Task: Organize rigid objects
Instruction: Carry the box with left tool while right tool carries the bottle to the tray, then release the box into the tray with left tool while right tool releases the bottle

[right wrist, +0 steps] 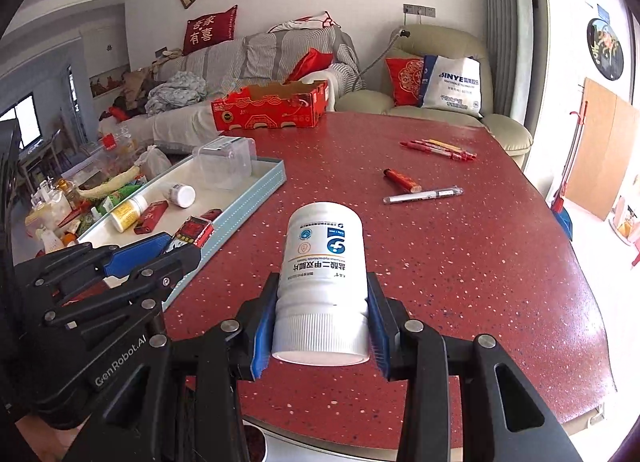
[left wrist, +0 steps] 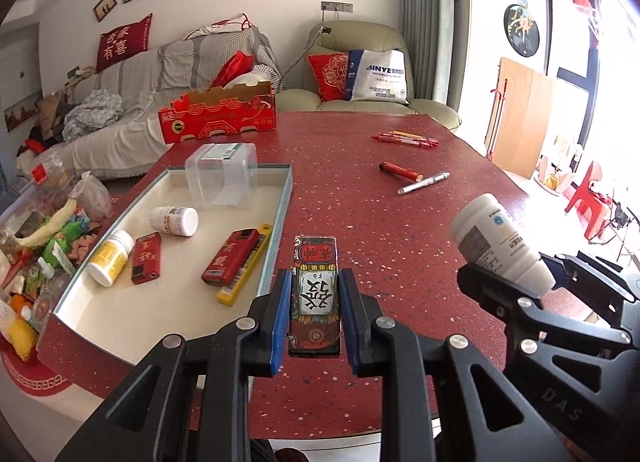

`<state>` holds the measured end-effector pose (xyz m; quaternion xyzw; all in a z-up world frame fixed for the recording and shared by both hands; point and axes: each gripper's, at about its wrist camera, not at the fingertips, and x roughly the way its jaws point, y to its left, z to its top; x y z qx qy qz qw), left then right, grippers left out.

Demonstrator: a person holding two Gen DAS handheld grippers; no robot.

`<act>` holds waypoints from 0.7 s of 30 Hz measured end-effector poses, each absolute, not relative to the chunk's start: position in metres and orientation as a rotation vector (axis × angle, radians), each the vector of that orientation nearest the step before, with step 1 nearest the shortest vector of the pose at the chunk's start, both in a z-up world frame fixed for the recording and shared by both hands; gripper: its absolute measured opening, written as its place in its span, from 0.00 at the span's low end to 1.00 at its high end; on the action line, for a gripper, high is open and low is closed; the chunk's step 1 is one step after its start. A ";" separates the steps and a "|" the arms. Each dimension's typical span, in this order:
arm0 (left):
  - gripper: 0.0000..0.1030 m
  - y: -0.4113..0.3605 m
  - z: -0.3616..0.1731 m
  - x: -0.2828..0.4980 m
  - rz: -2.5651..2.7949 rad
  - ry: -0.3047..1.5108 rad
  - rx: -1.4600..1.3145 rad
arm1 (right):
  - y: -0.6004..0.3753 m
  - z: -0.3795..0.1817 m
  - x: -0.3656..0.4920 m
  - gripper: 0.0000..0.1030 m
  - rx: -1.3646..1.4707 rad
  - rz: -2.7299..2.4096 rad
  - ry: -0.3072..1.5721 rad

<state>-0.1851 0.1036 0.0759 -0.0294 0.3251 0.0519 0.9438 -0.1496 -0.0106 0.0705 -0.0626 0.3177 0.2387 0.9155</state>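
Note:
My left gripper (left wrist: 314, 302) is shut on a small patterned card box (left wrist: 315, 282), held over the red table just right of the shallow white tray (left wrist: 276, 221). My right gripper (right wrist: 322, 322) is shut on a white pill bottle (right wrist: 325, 262), cap toward the camera, above the table. That bottle also shows in the left wrist view (left wrist: 496, 240). The tray (right wrist: 256, 197) holds two pill bottles (left wrist: 174, 220) (left wrist: 110, 258), red lighters (left wrist: 146, 258) (left wrist: 230, 257), a yellow box cutter (left wrist: 244, 278) and a clear container (left wrist: 222, 175).
On the table lie a red lighter (left wrist: 400, 171), a silver pen (left wrist: 423, 183) and several red markers (left wrist: 406, 138). An open red carton (left wrist: 218, 117) stands at the far edge. Clutter of snacks and bags (left wrist: 48, 246) sits left of the tray.

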 end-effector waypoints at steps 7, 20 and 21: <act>0.25 0.161 0.082 -0.203 0.182 0.645 -0.144 | 0.027 0.085 -0.157 0.40 -0.173 0.564 0.641; 0.25 0.224 0.082 -0.211 0.224 0.620 -0.286 | 0.096 0.106 -0.142 0.40 -0.208 0.704 0.659; 0.25 0.226 0.082 -0.210 0.228 0.626 -0.283 | 0.103 0.106 -0.141 0.40 -0.216 0.709 0.660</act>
